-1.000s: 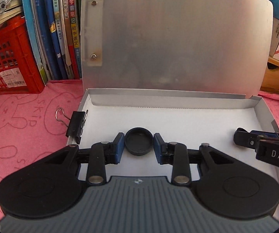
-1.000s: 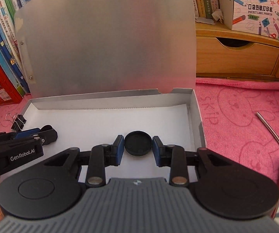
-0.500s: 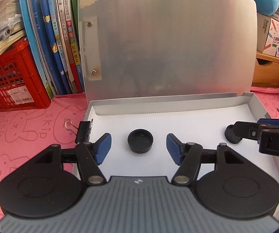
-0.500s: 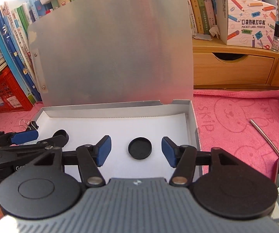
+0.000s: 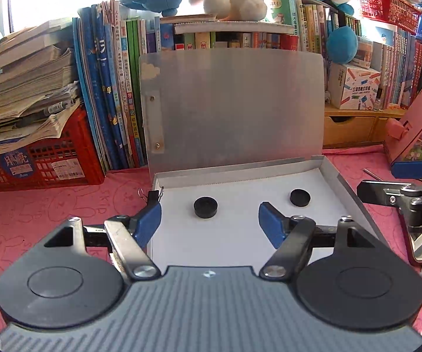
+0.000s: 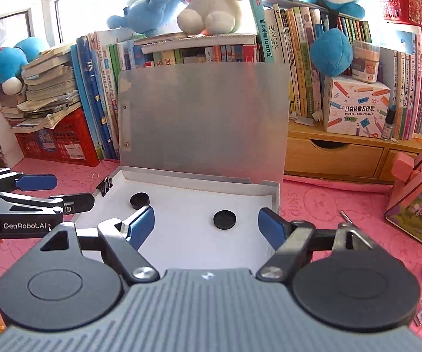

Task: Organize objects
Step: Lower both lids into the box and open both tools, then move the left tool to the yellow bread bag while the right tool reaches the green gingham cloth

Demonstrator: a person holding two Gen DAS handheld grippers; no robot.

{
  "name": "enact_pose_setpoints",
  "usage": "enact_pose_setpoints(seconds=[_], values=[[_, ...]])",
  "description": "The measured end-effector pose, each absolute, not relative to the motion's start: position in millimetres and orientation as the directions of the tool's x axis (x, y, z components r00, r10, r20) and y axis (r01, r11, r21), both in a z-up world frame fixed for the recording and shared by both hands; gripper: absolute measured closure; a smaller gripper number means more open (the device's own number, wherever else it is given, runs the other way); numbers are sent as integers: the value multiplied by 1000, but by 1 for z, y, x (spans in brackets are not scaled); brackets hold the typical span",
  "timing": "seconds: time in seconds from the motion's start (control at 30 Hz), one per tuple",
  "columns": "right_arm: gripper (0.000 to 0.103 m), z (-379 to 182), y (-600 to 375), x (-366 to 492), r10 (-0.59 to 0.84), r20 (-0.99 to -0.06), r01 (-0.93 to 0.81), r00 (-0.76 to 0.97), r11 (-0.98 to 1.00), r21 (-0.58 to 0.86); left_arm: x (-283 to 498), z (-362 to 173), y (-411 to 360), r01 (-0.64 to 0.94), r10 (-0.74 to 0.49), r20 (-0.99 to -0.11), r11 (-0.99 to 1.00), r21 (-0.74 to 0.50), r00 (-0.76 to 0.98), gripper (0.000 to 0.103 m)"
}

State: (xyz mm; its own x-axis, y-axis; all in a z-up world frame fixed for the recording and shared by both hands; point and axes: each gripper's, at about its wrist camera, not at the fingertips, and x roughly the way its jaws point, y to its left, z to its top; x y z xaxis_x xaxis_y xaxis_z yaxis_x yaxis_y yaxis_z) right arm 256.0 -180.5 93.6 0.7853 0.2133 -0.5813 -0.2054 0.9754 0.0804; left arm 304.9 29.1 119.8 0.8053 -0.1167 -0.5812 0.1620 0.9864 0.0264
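Two round black plastic caps (image 5: 205, 207) (image 5: 299, 197) lie apart on the white floor of the open grey cardboard box (image 5: 347, 187), set there, we judge, for tidy storage. Our left gripper (image 5: 210, 223) and right gripper (image 6: 206, 226) have just been opening; both jaws now stand wide and empty, clear of the caps.

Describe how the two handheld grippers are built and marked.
Both grippers match: the left gripper and right gripper have a ribbed grey body, two round black discs, black and metal linkage arms, and blue-padded fingers. Seen side-on, the left reads "GenRobot.AI" in white.
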Motion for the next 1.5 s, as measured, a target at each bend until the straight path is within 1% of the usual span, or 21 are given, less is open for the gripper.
enact_pose_setpoints(seconds=[0.1, 0.17, 0.3, 0.4, 0.47, 0.63, 0.8, 0.87, 1.07, 1.23, 1.43, 1.5], values=[[11, 103, -182, 223, 237, -551, -247, 800, 967, 58, 268, 129, 33, 189, -153, -557, 982, 7, 816, 21], [10, 107, -182, 202, 254, -535, -271, 806, 961, 48, 247, 130, 38, 208, -182, -546, 978, -14, 818, 21], [8, 108, -182, 161, 287, -509, -316, 811, 948, 31, 207, 128, 42, 226, -211, -536, 973, -39, 817, 20], [6, 106, -182, 133, 299, -489, -330, 819, 944, 25, 177, 122, 47, 234, -244, -524, 968, -87, 816, 19], [6, 103, -182, 116, 302, -480, -334, 823, 942, 20, 158, 117, 48, 231, -243, -510, 969, -89, 825, 19], [5, 89, -178, 81, 291, -470, -333, 834, 943, -8, 114, 101, 47, 226, -214, -488, 973, -35, 846, 19], [4, 68, -174, 54, 272, -464, -308, 843, 951, -2, 79, 83, 54, 185, -192, -463, 981, -62, 865, 18], [4, 59, -171, 46, 256, -463, -290, 849, 957, -3, 67, 75, 56, 160, -170, -460, 985, -61, 871, 18], [4, 39, -169, 29, 211, -468, -241, 858, 971, -3, 42, 55, 58, 97, -79, -436, 995, 20, 897, 18], [4, 25, -169, 16, 166, -465, -186, 870, 983, 4, 25, 43, 68, 42, -33, -398, 999, 12, 917, 15], [5, 13, -158, 7, 152, -492, -193, 857, 981, -35, 15, 29, 68, 42, -10, -420, 997, 67, 907, 15], [6, 11, -153, 6, 164, -502, -212, 849, 976, -41, 15, 23, 68, 42, -10, -434, 997, 65, 901, 15]])
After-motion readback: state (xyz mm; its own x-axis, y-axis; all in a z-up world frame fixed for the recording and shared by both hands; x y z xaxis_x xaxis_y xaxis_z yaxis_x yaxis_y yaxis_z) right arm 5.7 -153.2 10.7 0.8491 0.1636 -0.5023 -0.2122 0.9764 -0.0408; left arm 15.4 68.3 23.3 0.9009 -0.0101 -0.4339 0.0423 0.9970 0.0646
